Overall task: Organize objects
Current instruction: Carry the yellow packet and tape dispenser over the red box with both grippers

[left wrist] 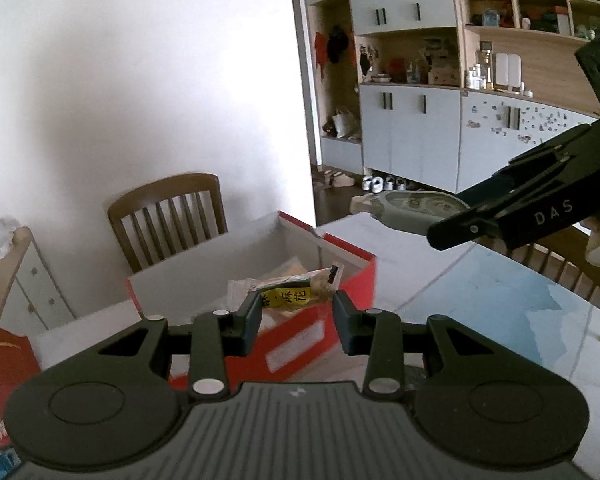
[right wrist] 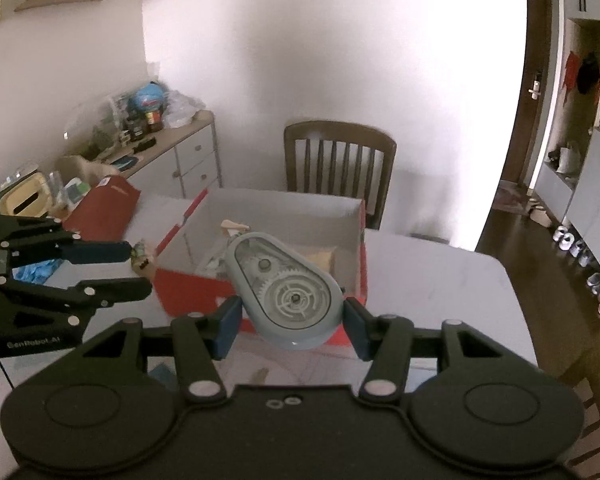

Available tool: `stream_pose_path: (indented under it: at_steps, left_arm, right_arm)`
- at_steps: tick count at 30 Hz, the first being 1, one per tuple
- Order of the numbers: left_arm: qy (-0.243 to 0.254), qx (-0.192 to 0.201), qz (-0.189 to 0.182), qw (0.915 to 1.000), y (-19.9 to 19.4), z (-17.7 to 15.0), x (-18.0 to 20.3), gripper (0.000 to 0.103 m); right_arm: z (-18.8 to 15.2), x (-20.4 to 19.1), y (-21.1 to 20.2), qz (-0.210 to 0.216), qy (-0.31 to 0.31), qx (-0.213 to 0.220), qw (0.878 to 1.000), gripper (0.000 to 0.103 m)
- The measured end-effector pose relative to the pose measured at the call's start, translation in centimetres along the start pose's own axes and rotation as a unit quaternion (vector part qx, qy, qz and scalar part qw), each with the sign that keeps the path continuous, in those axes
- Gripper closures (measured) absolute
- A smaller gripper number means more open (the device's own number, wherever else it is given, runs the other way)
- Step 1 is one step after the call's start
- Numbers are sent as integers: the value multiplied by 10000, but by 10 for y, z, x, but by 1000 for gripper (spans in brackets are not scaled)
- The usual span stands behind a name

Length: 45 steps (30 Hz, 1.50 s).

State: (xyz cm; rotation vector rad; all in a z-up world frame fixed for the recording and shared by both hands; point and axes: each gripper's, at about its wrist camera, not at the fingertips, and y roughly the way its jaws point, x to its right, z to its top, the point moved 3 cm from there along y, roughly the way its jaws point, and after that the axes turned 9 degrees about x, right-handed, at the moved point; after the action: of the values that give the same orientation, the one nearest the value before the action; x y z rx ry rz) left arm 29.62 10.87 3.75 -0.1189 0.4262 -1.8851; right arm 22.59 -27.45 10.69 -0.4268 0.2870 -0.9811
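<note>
A red box with white inner walls stands open on the table. My left gripper is shut on a clear snack packet with a yellow label, held above the box's near left corner; the packet also shows in the right wrist view. My right gripper is shut on a grey-blue correction tape dispenser with visible gears, held over the box's front wall. In the left wrist view the dispenser hangs above the box's right side. Several items lie inside the box.
A wooden chair stands behind the table. A side cabinet with bottles and clutter is at the left, with a red bag beside the table. White cupboards and shelves stand across the room.
</note>
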Motion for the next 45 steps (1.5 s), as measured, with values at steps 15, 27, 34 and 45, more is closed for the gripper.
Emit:
stream_pose_path:
  at_steps: [15, 27, 34, 45]
  left_arm:
    - [19, -277, 193, 9994, 76, 9, -60, 66]
    - [-63, -626, 266, 9977, 136, 9, -99, 66]
    - [-39, -967, 184, 9951, 169, -4, -104, 66]
    - [91, -1602, 62, 9870, 215, -33, -101, 66]
  right_arm:
    - [26, 3, 63, -350, -315, -133, 9988, 49]
    - [31, -2, 116, -503, -566, -347, 9965, 49]
    - [23, -2, 146, -585, -552, -575, 9951, 49]
    - [-9, -8, 185, -605, -583, -1056, 9909, 49]
